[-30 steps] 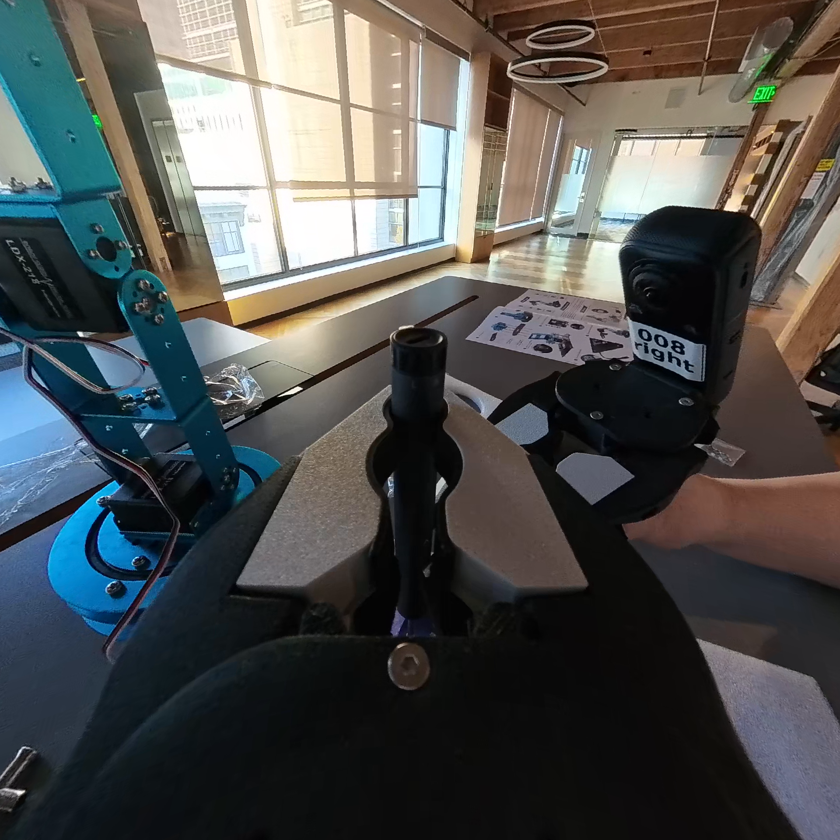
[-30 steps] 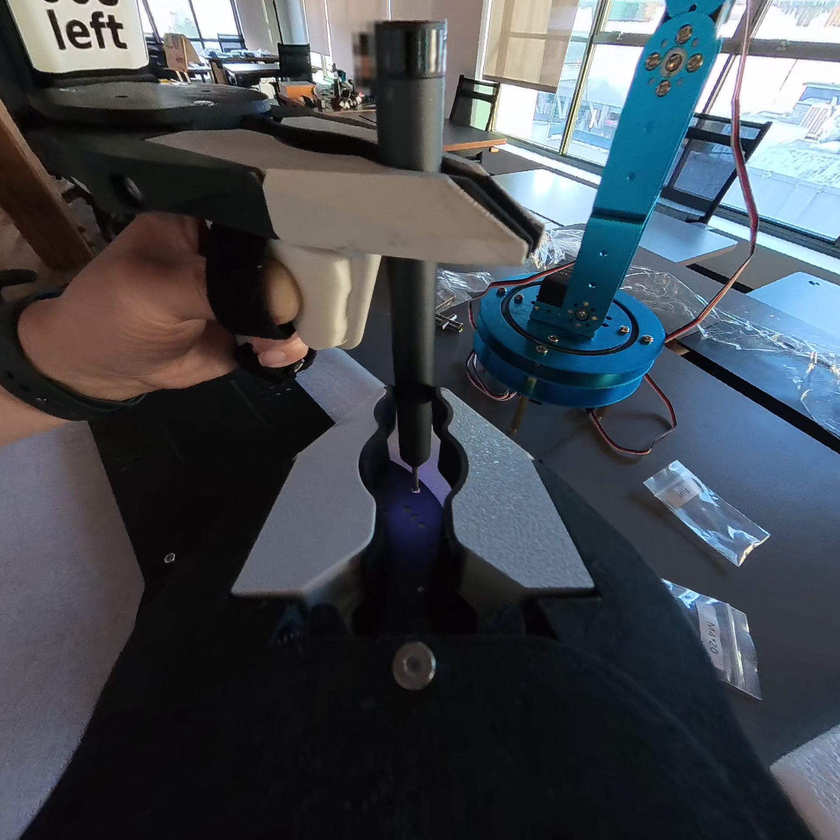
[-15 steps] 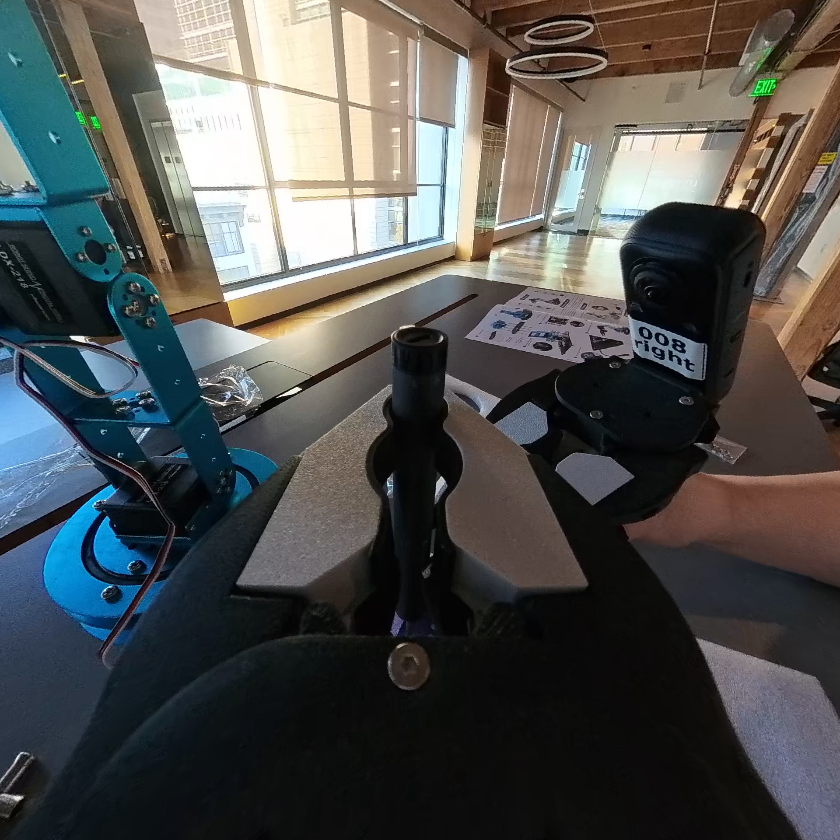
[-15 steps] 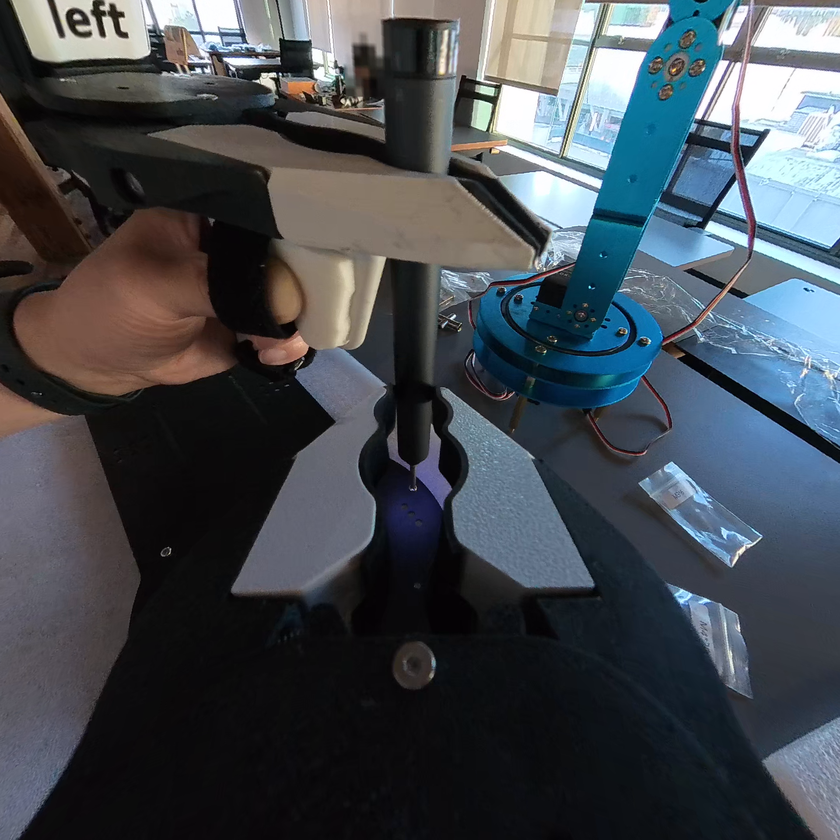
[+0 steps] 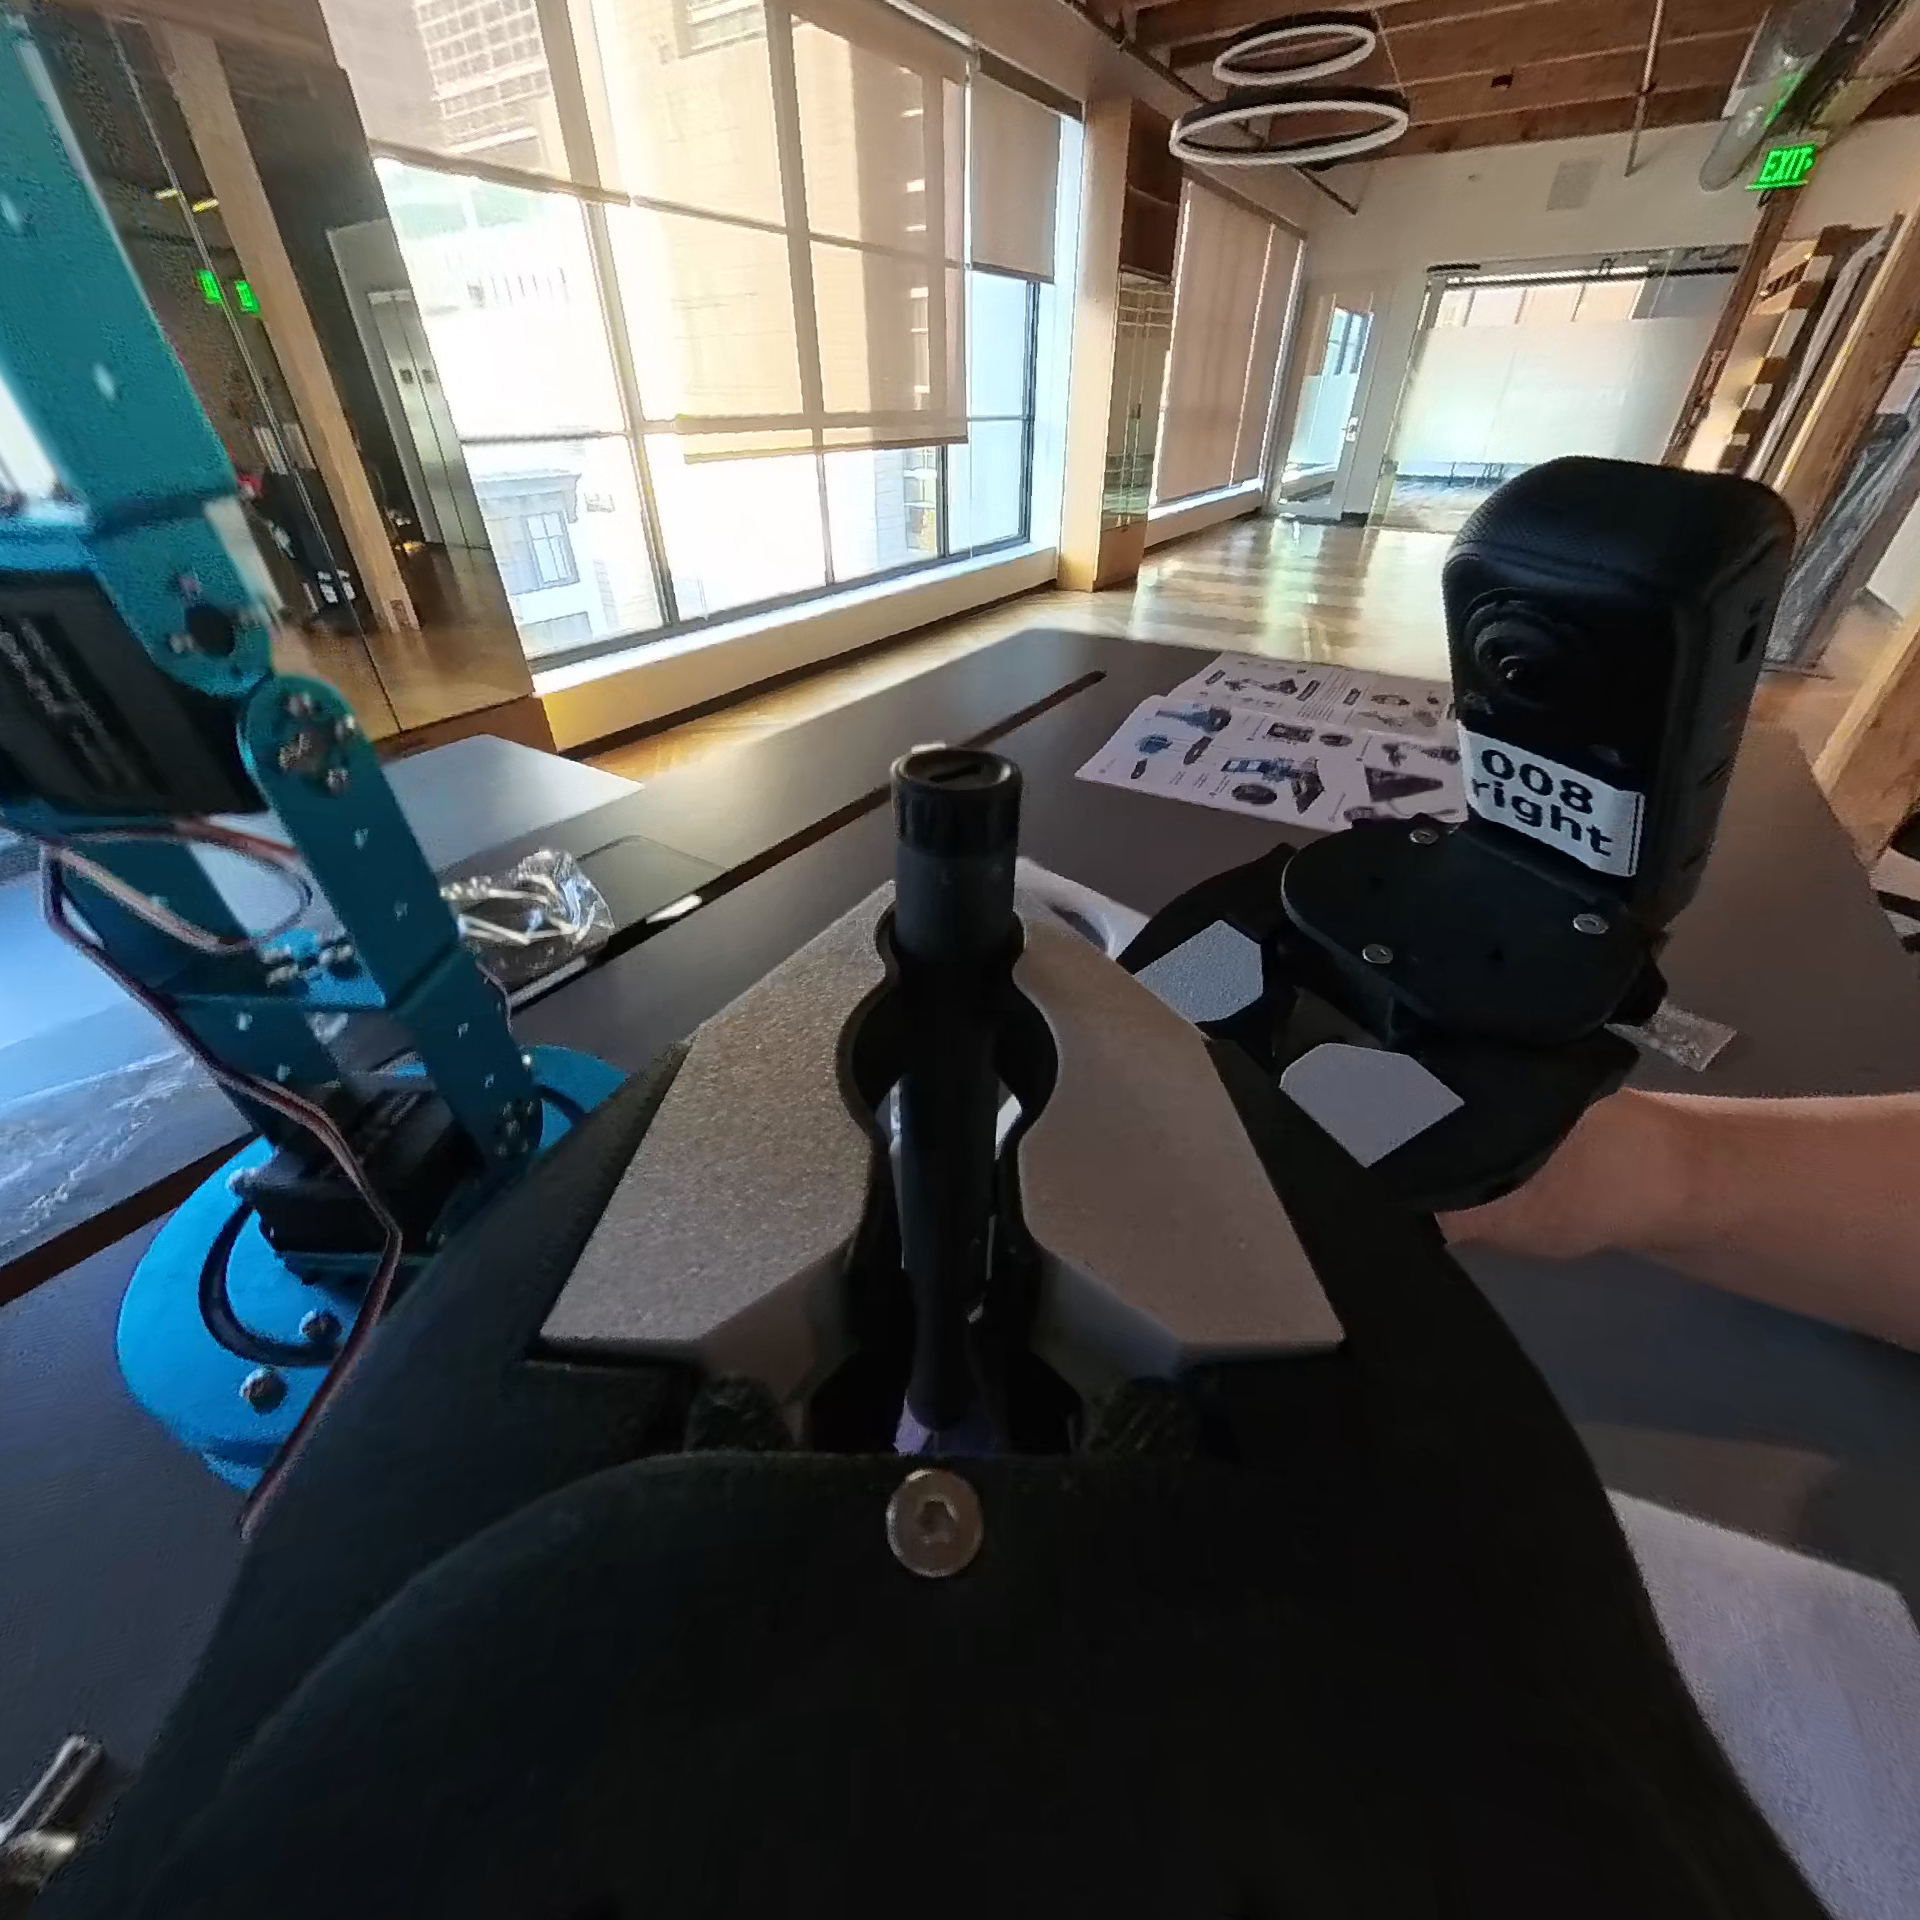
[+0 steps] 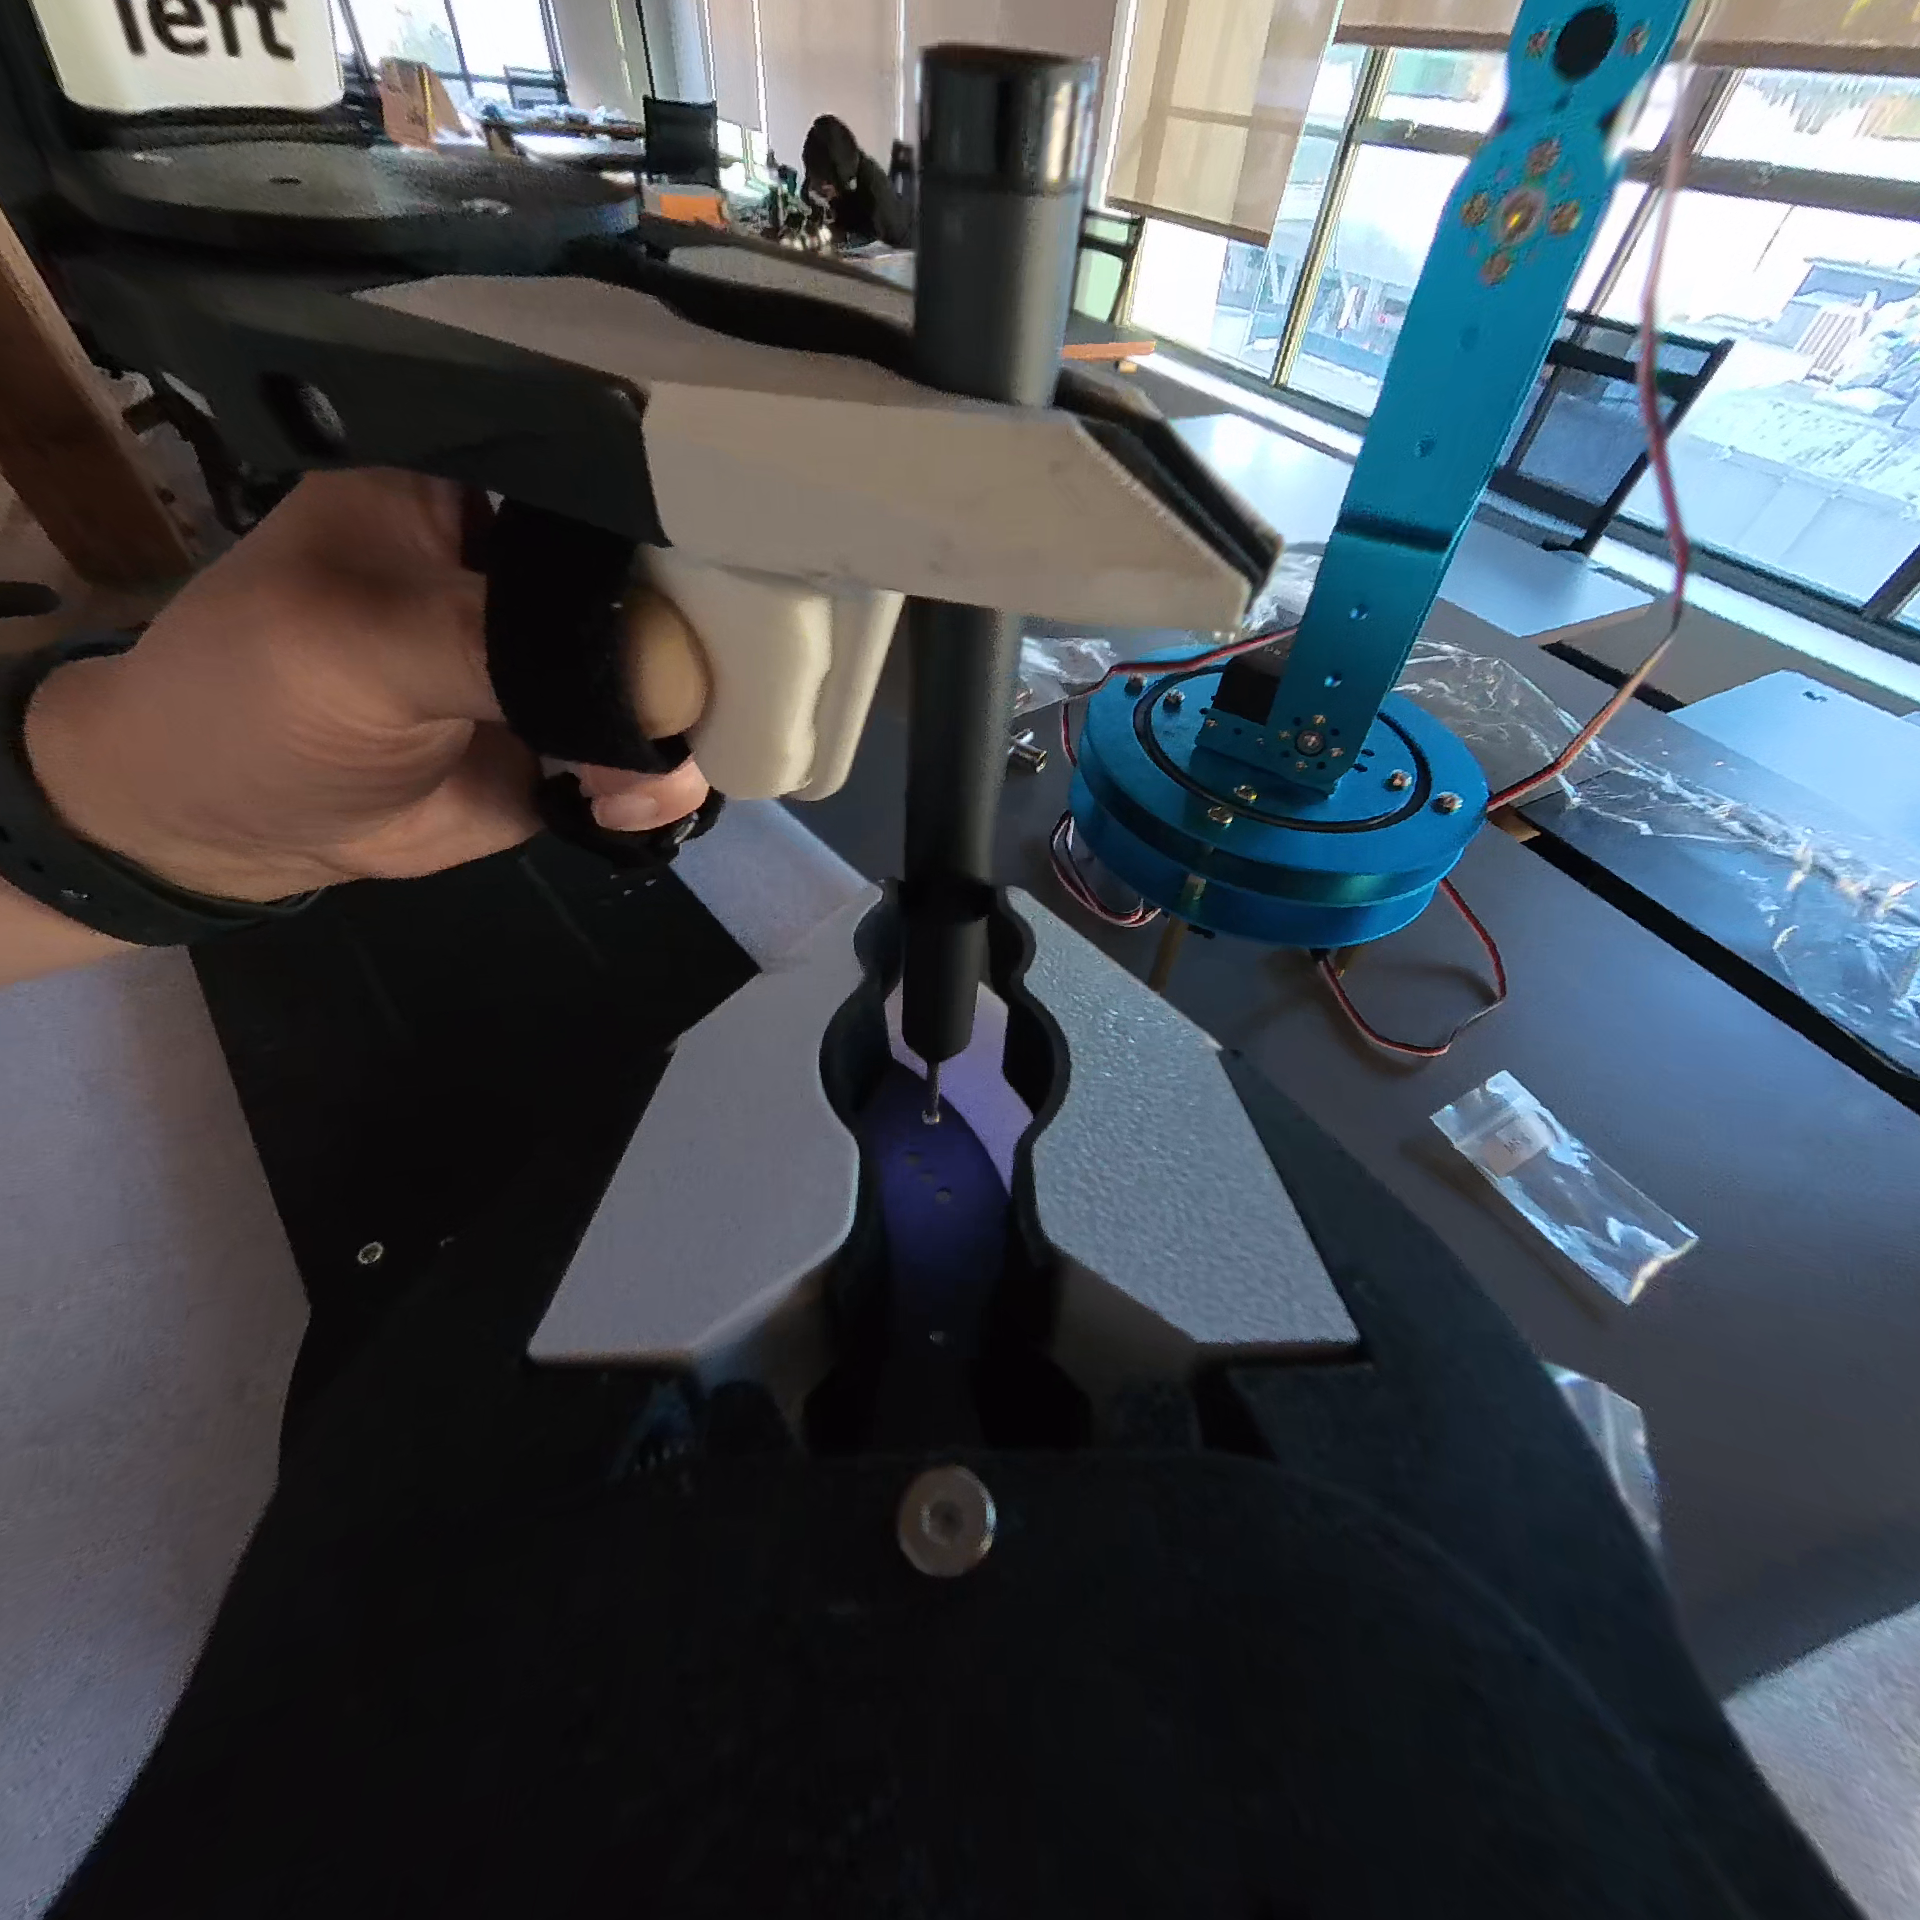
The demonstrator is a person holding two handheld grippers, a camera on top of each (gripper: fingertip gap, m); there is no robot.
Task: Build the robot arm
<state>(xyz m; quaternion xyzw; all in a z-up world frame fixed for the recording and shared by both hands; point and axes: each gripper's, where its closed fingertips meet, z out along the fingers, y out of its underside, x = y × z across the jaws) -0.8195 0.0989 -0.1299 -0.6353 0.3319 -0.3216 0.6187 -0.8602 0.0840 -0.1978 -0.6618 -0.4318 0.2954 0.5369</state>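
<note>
You held the left claw (image 5: 951, 935) clamped around a dark pen-shaped screwdriver (image 5: 951, 862). Its grey fingers (image 5: 727, 1153) pinched the barrel in their notch, and the tool stood upright. Your left hand (image 6: 291, 707) gripped the handle below it.

The right claw (image 6: 951, 914) sat directly under the screwdriver, its fingers drawn together on a purple perforated plate (image 6: 935, 1195) held between them. The thin bit (image 6: 932, 1107) touched, or very nearly touched, a small screw head at the far end of that plate. Whether the screw was fully seated was too small to tell. Several other holes along the plate showed empty.

A blue robot arm kit (image 6: 1278, 821) stood on the dark surface (image 6: 1351, 1091) just beyond the right claw, towards the window side. Its round base was assembled, one upright link rose from it, and red-and-brown servo wires (image 6: 1403, 1018) trailed loose around the foot.

Two small clear bags (image 6: 1558, 1195) lay to the right of the claw. Printed instruction sheets (image 5: 1278, 738) lay towards the far edge of the surface. A grey foam pad (image 6: 104, 1247) covered the near left part.
</note>
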